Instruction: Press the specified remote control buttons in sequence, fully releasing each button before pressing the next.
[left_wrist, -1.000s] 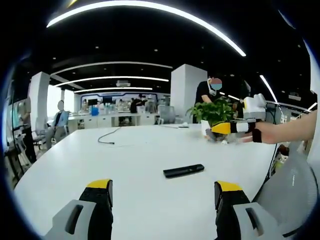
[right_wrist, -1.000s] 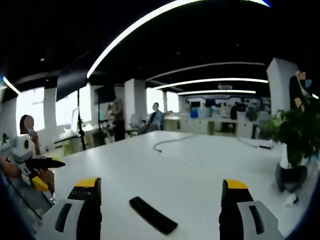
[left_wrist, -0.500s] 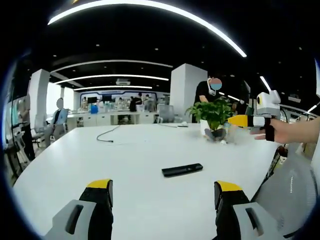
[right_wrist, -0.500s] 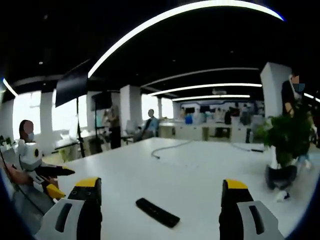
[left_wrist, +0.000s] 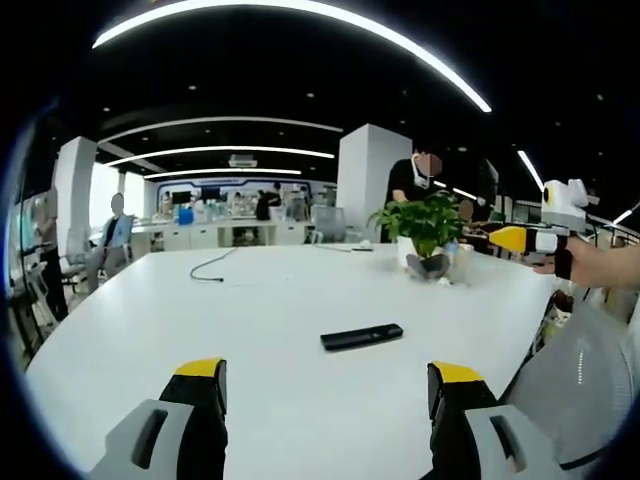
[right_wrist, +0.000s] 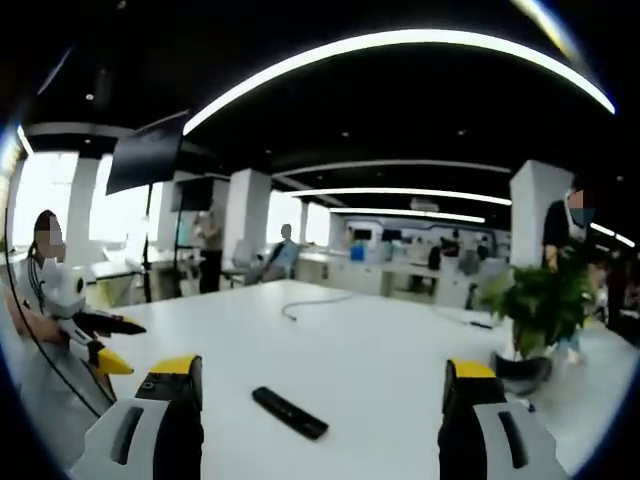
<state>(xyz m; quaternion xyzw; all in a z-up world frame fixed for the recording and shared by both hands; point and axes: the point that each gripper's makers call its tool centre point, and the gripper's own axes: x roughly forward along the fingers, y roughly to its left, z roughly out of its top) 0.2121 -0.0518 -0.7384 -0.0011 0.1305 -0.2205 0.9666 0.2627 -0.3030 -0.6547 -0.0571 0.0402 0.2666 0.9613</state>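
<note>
Left gripper view: your left gripper (left_wrist: 325, 385) rises from the bottom edge with its two yellow-tipped jaws spread wide and nothing between them. Above the gap, a little right of centre, the black remote control (left_wrist: 361, 337) lies flat on the white table (left_wrist: 250, 300), well apart from both jaw tips and set almost crosswise to them. Further up, at centre right, a potted plant (left_wrist: 428, 228) stands on the table near its far edge, and a dark cable (left_wrist: 215, 266) curls on the tabletop at upper left of centre. At the right edge of the frame your other hand (left_wrist: 590, 268) holds the right gripper (left_wrist: 512, 238) above the table's corner, its yellow tip pointing left; you cannot tell from here how far its jaws stand apart.

Right gripper view: the right gripper (right_wrist: 325, 385) also comes up from the bottom with its jaws wide apart and empty. The remote control (right_wrist: 289, 412) lies on the table (right_wrist: 380, 350) just above the gap, nearer the left jaw, slanting from upper left down to lower right, touching neither jaw. The potted plant (right_wrist: 533, 310) sits at the right. At the left edge the left gripper (right_wrist: 105, 345) shows, held beside a seated person (right_wrist: 45, 300).
</note>
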